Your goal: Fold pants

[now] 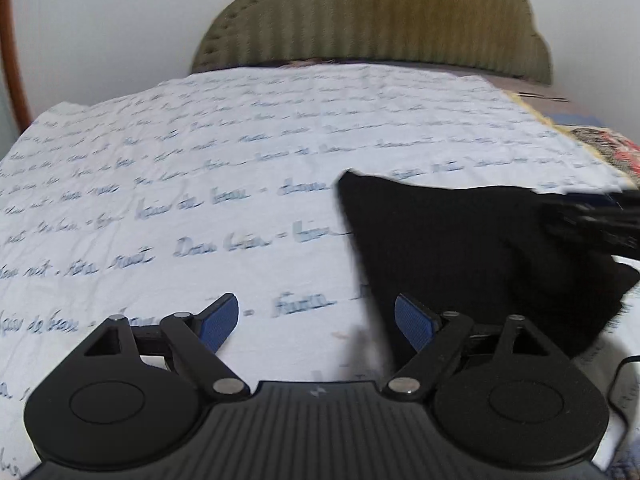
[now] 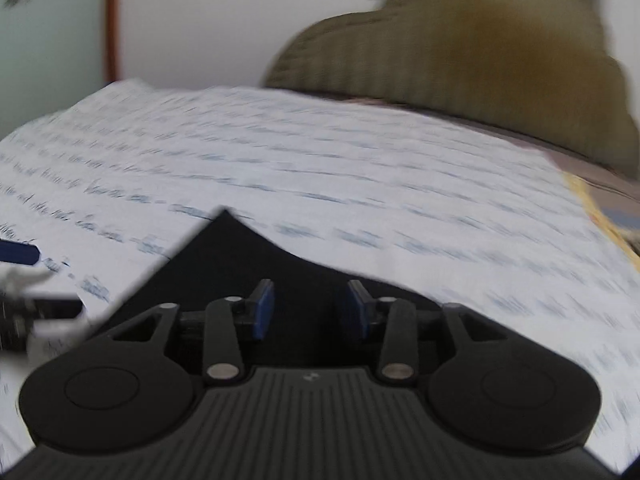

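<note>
A white sheet (image 1: 200,200) printed with blue script fills the middle of both views, with an olive headboard (image 1: 372,20) at the top of the frame. The black pants (image 1: 460,248) lie on the sheet at the right of the left view and at lower centre in the right view. The left gripper (image 1: 316,320) is spread wide, holding nothing. The right gripper (image 2: 310,310) hangs over the pants, jaws parted, gripping nothing.
</note>
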A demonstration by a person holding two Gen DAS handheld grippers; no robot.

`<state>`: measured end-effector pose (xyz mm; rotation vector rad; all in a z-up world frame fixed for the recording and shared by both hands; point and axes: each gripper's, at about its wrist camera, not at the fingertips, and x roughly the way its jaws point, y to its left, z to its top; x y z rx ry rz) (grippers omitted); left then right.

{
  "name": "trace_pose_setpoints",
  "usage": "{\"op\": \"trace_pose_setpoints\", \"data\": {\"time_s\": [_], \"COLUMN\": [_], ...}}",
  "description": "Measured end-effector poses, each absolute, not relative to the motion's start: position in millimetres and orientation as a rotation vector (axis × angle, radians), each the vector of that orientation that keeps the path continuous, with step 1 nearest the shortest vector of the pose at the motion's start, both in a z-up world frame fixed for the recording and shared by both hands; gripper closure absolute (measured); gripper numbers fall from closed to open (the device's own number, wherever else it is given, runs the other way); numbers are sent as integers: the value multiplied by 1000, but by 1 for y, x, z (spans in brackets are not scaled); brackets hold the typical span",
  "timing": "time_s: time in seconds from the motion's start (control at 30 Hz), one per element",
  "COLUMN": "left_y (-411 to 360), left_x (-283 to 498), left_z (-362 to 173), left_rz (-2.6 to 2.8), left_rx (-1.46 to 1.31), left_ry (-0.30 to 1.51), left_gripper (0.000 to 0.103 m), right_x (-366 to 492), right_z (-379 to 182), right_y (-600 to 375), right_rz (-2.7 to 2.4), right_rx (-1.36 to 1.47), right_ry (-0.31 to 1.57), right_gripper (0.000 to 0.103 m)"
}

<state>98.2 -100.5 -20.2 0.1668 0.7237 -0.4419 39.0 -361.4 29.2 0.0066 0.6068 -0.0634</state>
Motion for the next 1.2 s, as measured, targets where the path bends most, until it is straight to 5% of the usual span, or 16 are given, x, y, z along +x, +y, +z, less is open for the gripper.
{"op": "trace_pose_setpoints", "data": {"time_s": [0.23,0.37,0.63,0.83,0.93,1.07,1.1,1.2], "left_y": [-144,-134,-168,-209,-223,-203,-197,-184], "left_x": [82,84,128,182,211,217,213,190], "left_z": [-43,-38,-1,-20,-48,-48,-44,-37], "left_rz": [-573,-565,-528,-494,-438,-458,-454,-470], "left_rx": [279,239,238,248,326,212,200,172], "left_ry": [802,823,704,685,730,775,783,786], "left_gripper": [17,17,17,17,17,16,17,17], "right_x": [-29,-42,48,109,122,96,86,55], "right_z": [-16,5,25,1,-19,-5,0,5], "right_y": [-419,-431,-447,-444,-449,-449,-445,-434], "right_rz": [-199,-218,-115,-56,-142,-148,-147,-149], "right_rx": [99,130,152,103,62,104,96,73], "right_ry": [696,620,584,703,773,694,672,640], "right_gripper": [64,61,62,83,103,103,92,80]}}
